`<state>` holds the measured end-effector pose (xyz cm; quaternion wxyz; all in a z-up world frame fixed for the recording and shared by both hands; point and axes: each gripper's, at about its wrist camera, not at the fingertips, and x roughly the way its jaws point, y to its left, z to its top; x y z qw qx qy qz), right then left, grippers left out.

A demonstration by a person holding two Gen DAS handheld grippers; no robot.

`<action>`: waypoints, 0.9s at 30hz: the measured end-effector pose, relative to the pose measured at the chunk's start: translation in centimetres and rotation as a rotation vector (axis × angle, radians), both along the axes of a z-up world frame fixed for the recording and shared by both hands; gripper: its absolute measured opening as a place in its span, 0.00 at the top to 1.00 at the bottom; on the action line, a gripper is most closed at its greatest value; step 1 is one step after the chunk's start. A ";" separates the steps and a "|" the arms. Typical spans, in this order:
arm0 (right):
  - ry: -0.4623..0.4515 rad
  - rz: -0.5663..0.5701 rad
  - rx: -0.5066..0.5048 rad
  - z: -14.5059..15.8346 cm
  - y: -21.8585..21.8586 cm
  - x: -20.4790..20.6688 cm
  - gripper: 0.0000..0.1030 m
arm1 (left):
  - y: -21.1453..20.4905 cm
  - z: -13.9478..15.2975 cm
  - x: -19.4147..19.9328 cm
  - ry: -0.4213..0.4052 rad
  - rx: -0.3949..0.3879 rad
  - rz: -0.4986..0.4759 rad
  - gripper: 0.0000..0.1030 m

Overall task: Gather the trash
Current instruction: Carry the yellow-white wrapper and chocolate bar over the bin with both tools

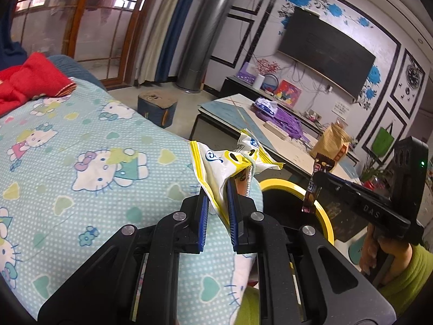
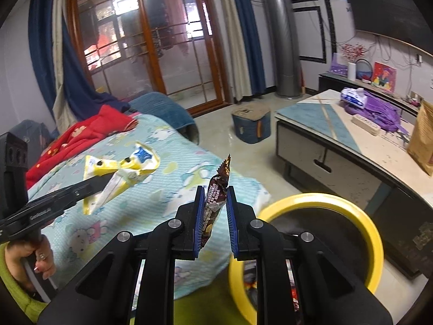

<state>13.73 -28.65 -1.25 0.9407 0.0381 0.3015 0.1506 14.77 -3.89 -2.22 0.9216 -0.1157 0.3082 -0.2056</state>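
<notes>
Your left gripper (image 1: 217, 205) is closed narrow on a crumpled yellow-and-white wrapper (image 1: 230, 165), which sticks up from the fingers above the edge of the Hello Kitty blanket (image 1: 81, 146). Your right gripper (image 2: 215, 211) pinches a brown candy wrapper (image 2: 216, 197) between its blue pads (image 2: 199, 216), the torn tip pointing to twelve o'clock. The yellow-rimmed bin (image 2: 351, 205) stands at about four o'clock from that gripper, just beside the bed, with the low table (image 2: 324, 124) beyond it at two o'clock.
</notes>
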 end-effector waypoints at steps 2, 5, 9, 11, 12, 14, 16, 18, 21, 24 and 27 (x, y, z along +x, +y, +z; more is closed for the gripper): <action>0.001 -0.023 0.002 -0.1 -1.0 -0.1 0.85 | -0.6 0.0 -0.1 -0.002 0.007 -0.014 0.92; 0.002 -0.055 0.007 -0.1 -2.6 -0.3 0.85 | -1.4 0.1 -0.2 -0.006 0.017 -0.033 0.92; -0.001 -0.096 0.015 -0.1 -4.4 -0.6 0.85 | -2.7 0.1 -0.4 -0.010 0.033 -0.061 0.92; 0.000 -0.115 0.019 -0.1 -5.2 -0.7 0.85 | -3.3 0.1 -0.6 -0.011 0.040 -0.074 0.92; 0.001 -0.122 0.021 -0.1 -5.5 -0.8 0.85 | -3.6 0.1 -0.6 -0.011 0.044 -0.082 0.92; 0.002 -0.141 0.017 -0.3 -6.3 -0.9 0.85 | -4.5 0.0 -0.6 -0.010 0.051 -0.099 0.92; 0.003 -0.159 0.010 -0.4 -7.0 -1.0 0.85 | -5.2 0.0 -0.7 -0.006 0.050 -0.115 0.92; 0.005 -0.172 0.008 -0.6 -7.7 -1.1 0.85 | -6.0 0.0 -0.8 -0.008 0.059 -0.130 0.92; 0.009 -0.192 0.009 -0.8 -8.6 -1.3 0.85 | -7.3 -0.2 -0.9 -0.008 0.072 -0.157 0.92; 0.012 -0.209 0.006 -1.0 -9.2 -1.5 0.85 | -8.7 -0.5 -1.2 -0.007 0.089 -0.187 0.92; 0.019 -0.218 0.006 -1.3 -9.9 -1.6 0.85 | -10.1 -0.8 -1.2 -0.004 0.106 -0.214 0.92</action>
